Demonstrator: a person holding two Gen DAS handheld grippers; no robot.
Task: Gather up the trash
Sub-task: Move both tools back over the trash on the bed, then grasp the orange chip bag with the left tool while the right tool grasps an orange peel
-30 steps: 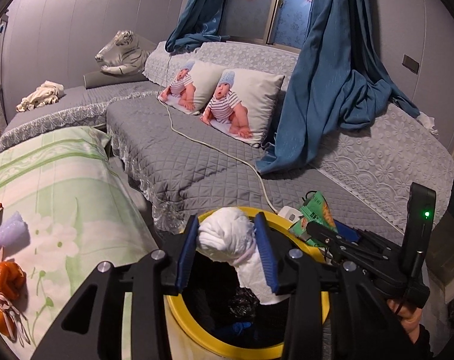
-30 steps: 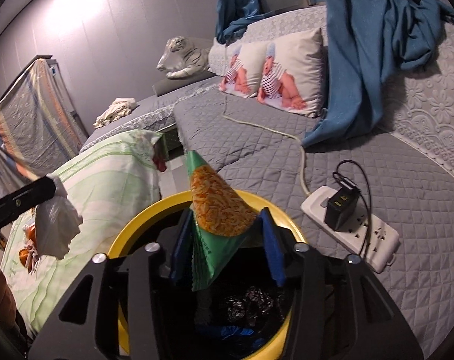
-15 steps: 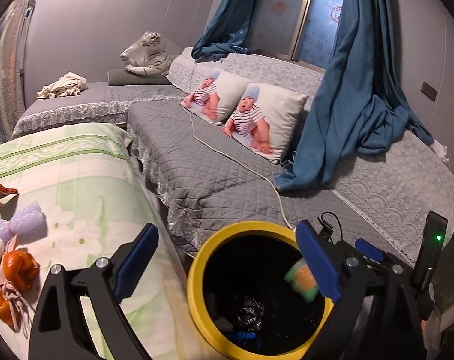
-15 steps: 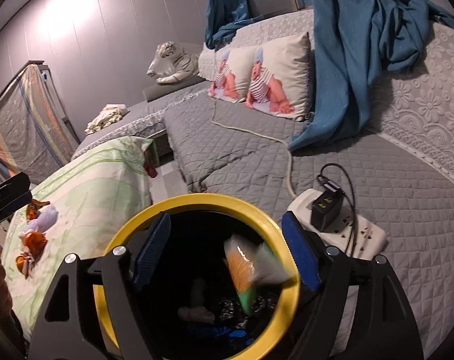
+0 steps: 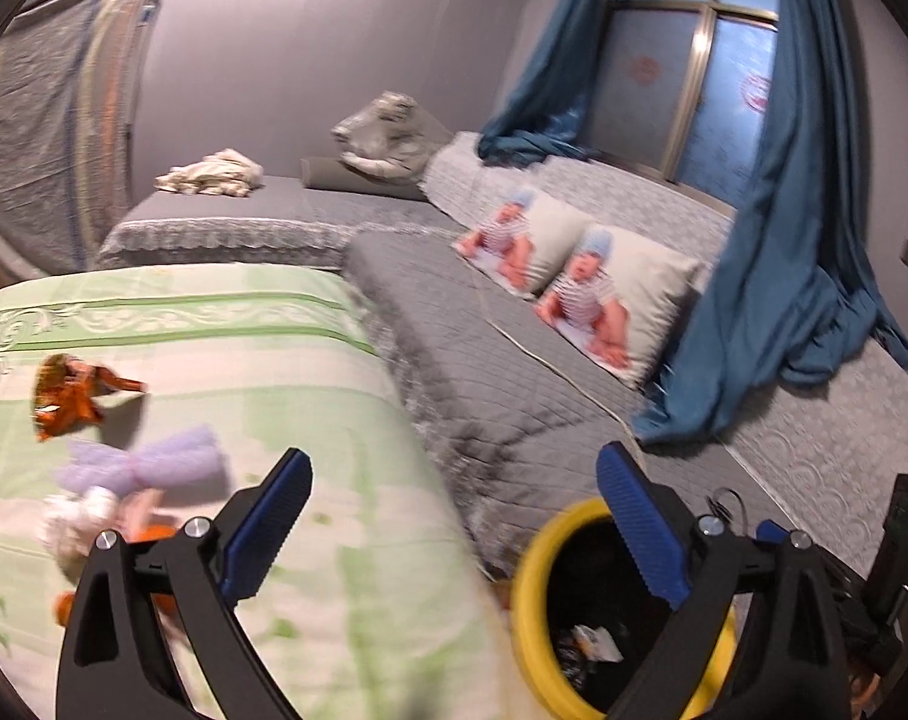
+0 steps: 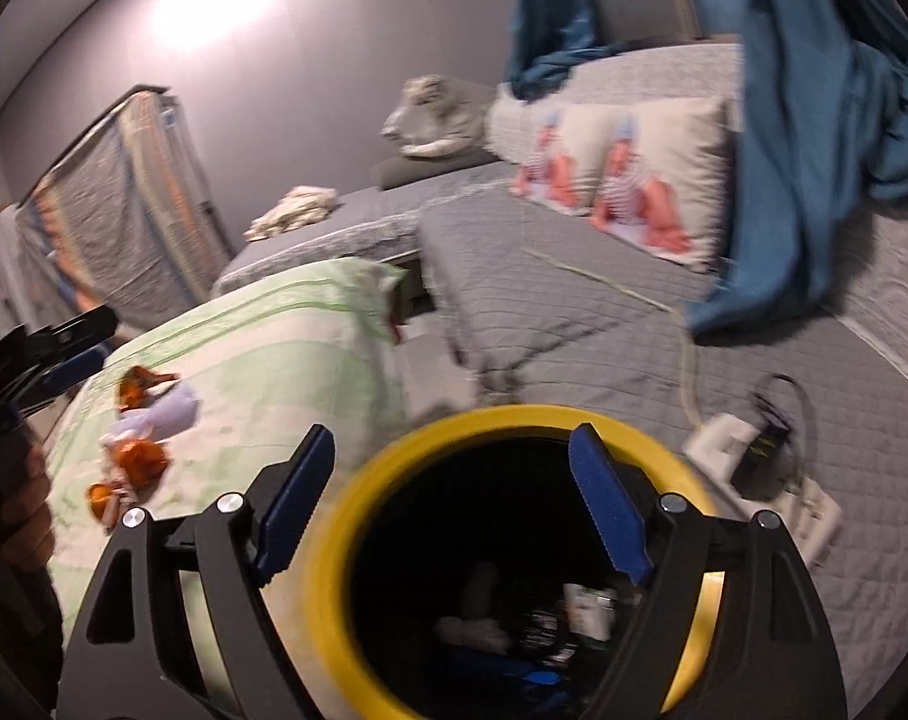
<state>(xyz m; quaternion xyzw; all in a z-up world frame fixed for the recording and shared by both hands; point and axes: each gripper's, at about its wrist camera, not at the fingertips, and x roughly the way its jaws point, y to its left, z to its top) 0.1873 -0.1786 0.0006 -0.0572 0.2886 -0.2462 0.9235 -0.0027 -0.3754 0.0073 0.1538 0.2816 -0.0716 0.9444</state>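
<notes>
Yellow marks the rim of the bin [image 6: 514, 420], a dark round tub that sits under the right tongs [image 6: 454, 504]. Those tongs are spread wide with nothing between their blue pads [image 6: 604, 516], hanging over the bin's mouth. Down inside lie a white crumpled wad [image 6: 472, 630], some printed wrappers [image 6: 586, 600] and something blue at the bottom, all dim and blurred.

Left tongs [image 5: 454, 522] are also wide open and hold nothing. They hang over the edge of the green cloth [image 5: 213, 324] that covers the worktop, with the bin [image 5: 532, 600] low at the right between worktop and sofa [image 5: 484, 372]. The right-hand pad [image 5: 640, 528] stands over the bin's rim.

On the cloth, trash remains: an orange wrapper [image 5: 69, 396] lies apart toward the far side, a purple piece [image 5: 147, 462] nearer, and a blurred white and orange heap [image 5: 93, 522] just beside the left tongs' left finger. From the right wrist view the same pieces [image 6: 135, 444] sit in a loose group on the cloth, well apart from the bin.

A white power strip [image 6: 772, 480] with a black plug lies on the grey sofa just beside the bin. Two baby-print cushions [image 5: 574, 276] lean against the sofa back, and a blue curtain [image 5: 772, 300] drapes onto the seat.
</notes>
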